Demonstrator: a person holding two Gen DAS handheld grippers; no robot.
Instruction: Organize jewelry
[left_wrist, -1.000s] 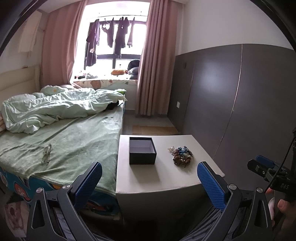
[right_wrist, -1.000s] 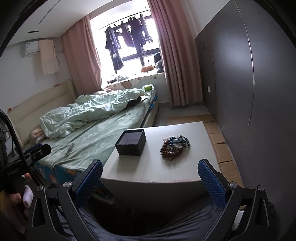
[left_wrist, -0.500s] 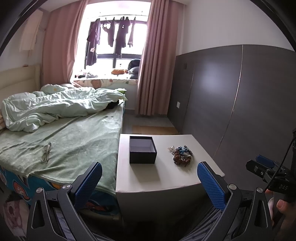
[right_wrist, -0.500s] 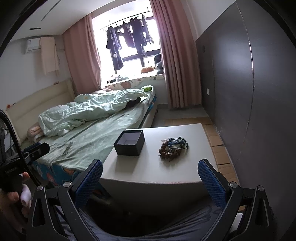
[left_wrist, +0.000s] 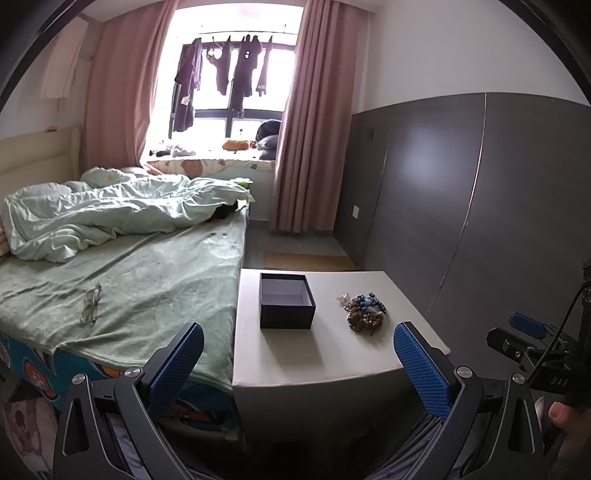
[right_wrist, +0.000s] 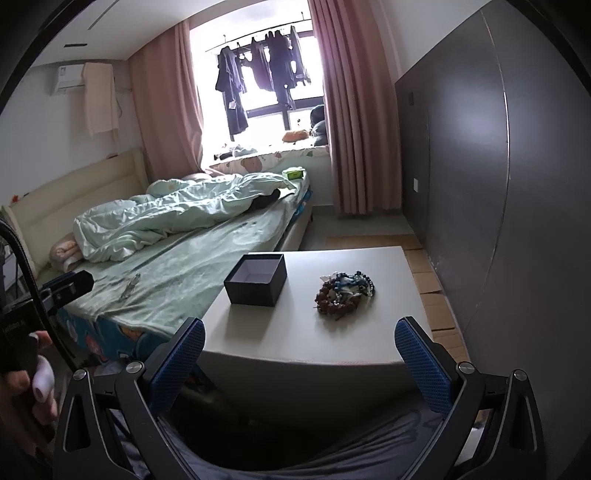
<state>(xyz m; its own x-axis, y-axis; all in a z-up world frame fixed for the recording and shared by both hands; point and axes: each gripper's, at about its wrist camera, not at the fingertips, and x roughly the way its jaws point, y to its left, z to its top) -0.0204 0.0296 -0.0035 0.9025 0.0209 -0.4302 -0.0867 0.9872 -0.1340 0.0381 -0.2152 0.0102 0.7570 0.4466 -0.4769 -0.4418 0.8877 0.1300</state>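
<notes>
Both grippers hang back from the bench (left_wrist: 332, 354), nothing grasped yet. Left gripper (left_wrist: 295, 354) has jaws spread wide and empty; right gripper (right_wrist: 299, 354) likewise wide apart and empty, probably pre-opened for a first pick. Jewelry pile (right_wrist: 344, 292) (beads, tangled, individual pieces too small to tell) sits on the bench right of the black box (right_wrist: 256, 281), apart from it, not touching. Box is lidless and looks empty, so likely the drop target. Right gripper lines up nearer the pile. Glasses (left_wrist: 91, 307) lie on the bed (left_wrist: 147, 280), unrelated.
</notes>
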